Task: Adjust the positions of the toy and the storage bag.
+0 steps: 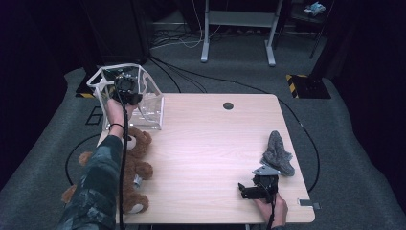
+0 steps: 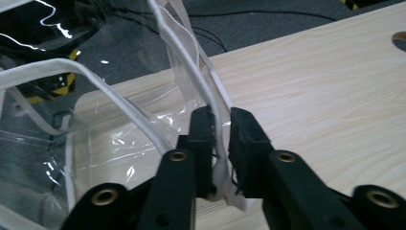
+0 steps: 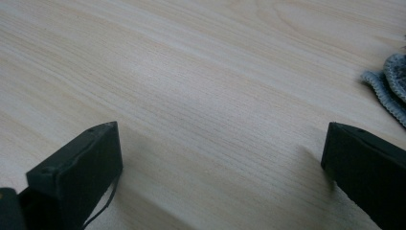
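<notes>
My left claw [image 2: 221, 143] pinches the white rim of the clear bag [image 1: 143, 96] at the far left corner of the tabletop [image 1: 206, 148].

In the left gripper view the white edge strip [image 2: 218, 120] runs straight down between my two black jaws, which press on it from both sides; the bag's clear wall hangs to the left, with another white strap [image 2: 95, 86] curving across it. From above, my left claw [image 1: 125, 91] sits at the bag's open top. A teddy bear [image 1: 131, 167] lies just beside the bag, along the left edge under my sleeve. Well apart, my right claw [image 1: 251, 189] rests near the front right with jaws spread wide over bare wood, touching nothing, a grey knit cloth [image 1: 277, 151] just behind it.
</notes>
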